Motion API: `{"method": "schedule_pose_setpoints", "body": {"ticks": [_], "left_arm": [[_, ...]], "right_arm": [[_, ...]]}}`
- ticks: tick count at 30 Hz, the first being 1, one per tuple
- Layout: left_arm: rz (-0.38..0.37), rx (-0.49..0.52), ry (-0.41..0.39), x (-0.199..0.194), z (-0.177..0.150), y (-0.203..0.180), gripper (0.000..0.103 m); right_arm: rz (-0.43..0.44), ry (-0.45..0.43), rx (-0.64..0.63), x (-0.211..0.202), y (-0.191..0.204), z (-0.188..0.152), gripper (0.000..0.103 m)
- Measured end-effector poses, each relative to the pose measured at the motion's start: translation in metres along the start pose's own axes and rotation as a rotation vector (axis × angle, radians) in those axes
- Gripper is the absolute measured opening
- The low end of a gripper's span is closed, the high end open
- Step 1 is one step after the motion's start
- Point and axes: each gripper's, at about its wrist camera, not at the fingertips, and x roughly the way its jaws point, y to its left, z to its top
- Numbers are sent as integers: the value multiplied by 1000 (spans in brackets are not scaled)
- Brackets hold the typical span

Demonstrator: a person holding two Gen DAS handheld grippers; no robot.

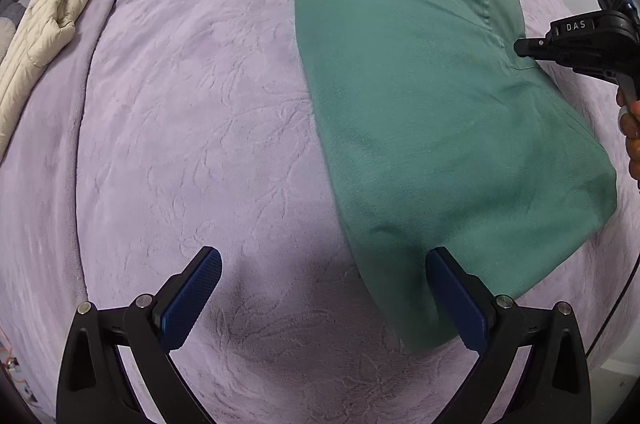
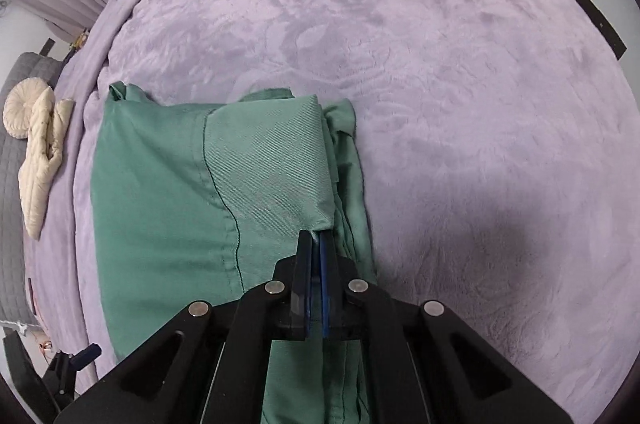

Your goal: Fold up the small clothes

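1. The left gripper hovers with jaws wide apart; the near corner of the green garment lies on the bed just ahead of its right jaw.
2. The right gripper has jaws clamped on a folded flap of the garment's far-side edge.
3. A fold seems in hand; next, the left probably needs to pinch that near corner.
4. The garment's type and sleeves are hard to make out.
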Motion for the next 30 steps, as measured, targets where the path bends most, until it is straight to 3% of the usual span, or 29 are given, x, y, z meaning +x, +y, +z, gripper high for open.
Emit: {"method": "schedule_pose_setpoints", "body": {"ticks": [11, 20, 27, 28, 29, 30], "left_arm": [[21, -17, 25, 0, 2, 2, 103], [31, -46, 51, 1, 3, 3, 103], [5, -118, 23, -8, 13, 11, 103], [1, -128, 13, -11, 17, 13, 103], [1, -134, 3, -13, 22, 15, 103], [1, -141, -4, -15, 26, 17, 103]], "right_arm": [[53, 28, 39, -46, -20, -25, 5], [118, 93, 98, -50, -35, -64, 6], [136, 104, 123, -50, -43, -72, 7], [131, 102, 121, -51, -44, -72, 9], [125, 95, 119, -53, -44, -71, 26], [128, 83, 115, -56, -45, -69, 56]]}}
